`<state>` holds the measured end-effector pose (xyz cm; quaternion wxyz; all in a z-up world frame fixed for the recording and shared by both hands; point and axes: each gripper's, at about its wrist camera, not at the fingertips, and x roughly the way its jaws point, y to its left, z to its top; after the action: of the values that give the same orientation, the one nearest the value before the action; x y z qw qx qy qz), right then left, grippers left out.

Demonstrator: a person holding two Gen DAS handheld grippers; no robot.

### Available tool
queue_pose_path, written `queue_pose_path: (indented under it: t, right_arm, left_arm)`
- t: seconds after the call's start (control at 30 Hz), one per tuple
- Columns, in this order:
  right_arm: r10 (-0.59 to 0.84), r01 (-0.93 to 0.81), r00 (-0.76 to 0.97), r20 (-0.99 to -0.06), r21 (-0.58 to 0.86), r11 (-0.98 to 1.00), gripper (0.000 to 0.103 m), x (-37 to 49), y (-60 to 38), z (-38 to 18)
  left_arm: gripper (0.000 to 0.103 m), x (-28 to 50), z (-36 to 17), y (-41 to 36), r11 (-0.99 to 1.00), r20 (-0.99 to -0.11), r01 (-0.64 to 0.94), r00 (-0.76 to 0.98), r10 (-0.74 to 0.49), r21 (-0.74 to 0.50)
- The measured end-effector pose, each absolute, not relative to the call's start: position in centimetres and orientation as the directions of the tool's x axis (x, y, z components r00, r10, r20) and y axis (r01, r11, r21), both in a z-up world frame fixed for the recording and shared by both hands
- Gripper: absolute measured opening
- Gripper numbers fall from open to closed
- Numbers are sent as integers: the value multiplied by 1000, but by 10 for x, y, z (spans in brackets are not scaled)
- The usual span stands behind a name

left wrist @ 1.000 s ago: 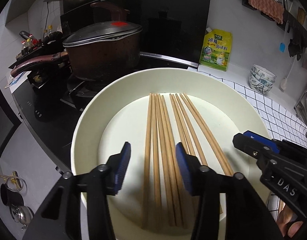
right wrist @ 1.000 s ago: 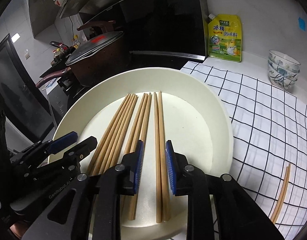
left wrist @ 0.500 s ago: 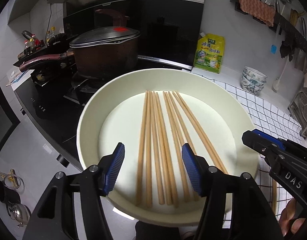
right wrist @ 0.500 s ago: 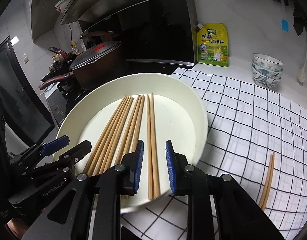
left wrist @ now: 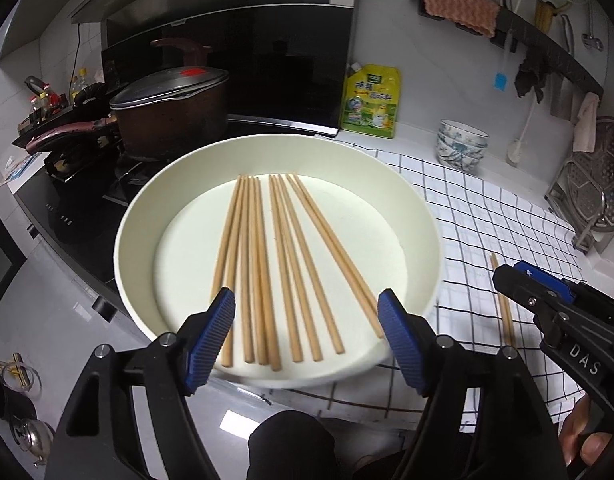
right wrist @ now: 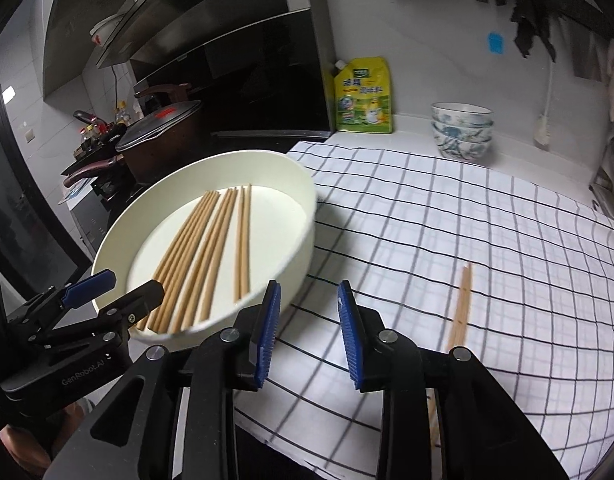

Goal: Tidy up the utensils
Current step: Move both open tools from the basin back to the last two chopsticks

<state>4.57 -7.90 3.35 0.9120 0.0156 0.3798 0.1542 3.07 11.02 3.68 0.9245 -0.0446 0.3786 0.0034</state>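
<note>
Two pale wooden chopsticks (right wrist: 461,304), loose pair, not yet filed. Lay side by side, touching, on white black-checked cloth (right wrist: 427,220), well apart from round cream shallow dish (left wrist: 275,140) at left. Long axis ran near to far, roughly in line with the right fingers.

About ten matching wooden chopsticks in dish (left wrist: 267,260): lay flat, fanned slightly, axes likewise near to far.

Right gripper (right wrist: 308,292), black frame, blue ribbed pads: hovered over bare cloth just beside the dish wall; jaws partly parted, having just been opening; nothing between them. Sat left of the loose pair, pair's near end roughly level with the fingertips. Judged the nearer tool: needed a shift to the right, little turning.

Left gripper (left wrist: 305,300), same make: hung over the dish's near rim; jaws spread wide, having just been opening; gripped nothing, dish chopsticks merely seen beyond the pads. Judged farther from the loose pair.
</note>
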Motion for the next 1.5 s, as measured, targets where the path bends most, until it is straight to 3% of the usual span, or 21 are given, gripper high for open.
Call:
queue_pose_path:
  t: [0.33, 0.73, 1.23, 1.3, 1.43, 1.5]
  right_arm:
    - [214, -172, 682, -700, 132, 976, 40, 16, -131, 26]
    - [112, -57, 638, -762, 98, 994, 40, 2, -178, -13]
    - [51, -64, 589, -806, 17, 998, 40, 16, -166, -56]
    - [50, -74, 585, -810, 9, 997, 38, 16, -164, -58]
    - [58, -99, 587, -807, -1, 995, 8, 15, -162, -57]
    - [67, -108, 584, -809, 5, 994, 8, 14, -165, -56]
  left_arm:
    - [78, 13, 36, 67, 995, -693, 32, 715, -92, -98]
    - [80, -6, 23, 29, 989, -700, 103, 699, -146, -104]
    - [80, -6, 9, 23, 991, -722, 98, 679, -136, -95]
    - [80, -6, 9, 21, 990, -723, 102, 677, -138, -93]
    - [83, -6, 5, 15, 989, -729, 111, 669, -146, -96]
    - [83, -6, 4, 9, 987, -734, 126, 660, -160, -103]
